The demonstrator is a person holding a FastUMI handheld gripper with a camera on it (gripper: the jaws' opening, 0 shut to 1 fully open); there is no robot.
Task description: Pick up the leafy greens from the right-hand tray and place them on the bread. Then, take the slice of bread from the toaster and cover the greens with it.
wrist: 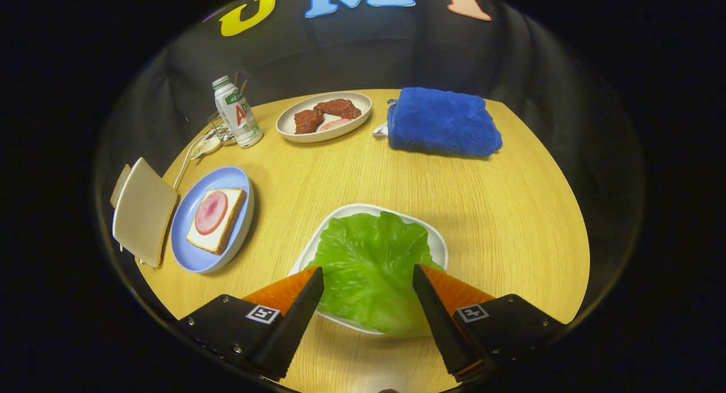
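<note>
Item: leafy greens (366, 268). One broad, bright green leaf is recorded, crinkled and veined, with a wavy rim; it is laid flat on a white tray (439, 246) and overhangs the tray's near edge.

Gripper (368, 277): fingers are held wide apart over the leaf, one on each side of it; whether they touch it cannot be told.

Bread (217, 220): one pale slice topped with a round pink slice of meat, set on a blue plate (193, 257), well apart from the tray.

Toaster (144, 211): beige, just beside the blue plate, with a slice edge seen at its top.

Surface: round wooden table (510, 211).
</note>
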